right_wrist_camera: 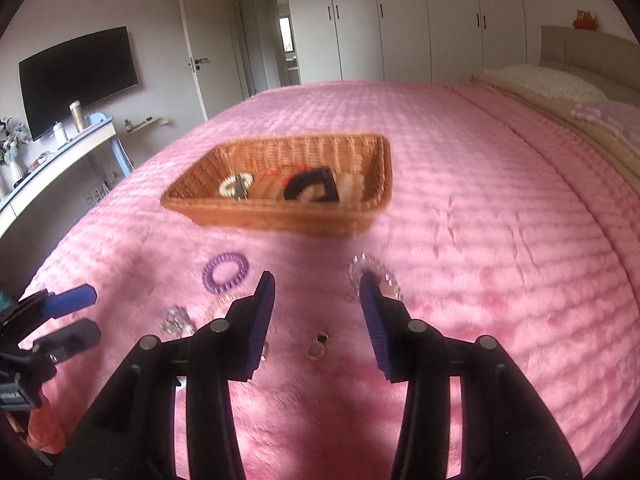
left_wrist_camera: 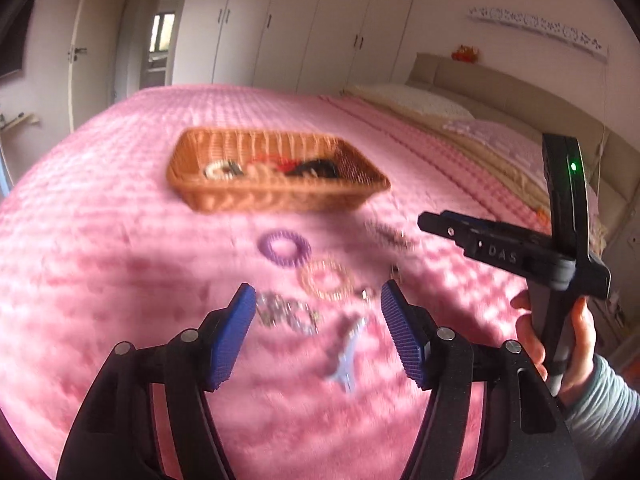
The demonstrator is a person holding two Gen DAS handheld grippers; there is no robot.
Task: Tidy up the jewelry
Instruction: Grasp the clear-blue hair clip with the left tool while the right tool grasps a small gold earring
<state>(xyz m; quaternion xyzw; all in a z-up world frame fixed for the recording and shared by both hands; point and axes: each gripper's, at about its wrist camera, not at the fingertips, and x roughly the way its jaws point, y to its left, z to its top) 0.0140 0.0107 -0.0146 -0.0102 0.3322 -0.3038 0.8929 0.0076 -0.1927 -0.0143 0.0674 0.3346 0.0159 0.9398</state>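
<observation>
Left claw (left_wrist_camera: pixel 318 330) apart, nothing between the pads, hovering over scattered pieces low on the pink bedspread (left_wrist_camera: pixel 120 260); right claw (right_wrist_camera: pixel 318 312) likewise apart and empty, seen in the left view as a black tool held in a hand (left_wrist_camera: pixel 560 344) off to the right. Jewelry split in two lots: some already in the wicker basket (left_wrist_camera: pixel 280 196) further up the bed, the rest loose in front of it, namely a purple coil ring (left_wrist_camera: pixel 285 248), a pinkish bead bracelet (left_wrist_camera: pixel 327 279), a silvery chain heap (left_wrist_camera: pixel 286 312), a pale hair clip (left_wrist_camera: pixel 347 354), a small ring (right_wrist_camera: pixel 318 346) and a clear crystal bracelet (right_wrist_camera: pixel 374 280) partly hidden behind the right pad. Likely still mid-task, loose pieces yet to be moved. Risks from here: plush pile swallowing the small ring under a pad; chain snagging or trailing from a partial pinch; bracelet and coil ring touching, so one lift possibly dragging both; both claws converging on one cluster and colliding; motion blur making exact aim doubtful. Room: wide bare bedspread to the right and behind the basket, basket walls low, clear path in from the near side; bed edge well off to the left by the desk (right_wrist_camera: pixel 60 152).
</observation>
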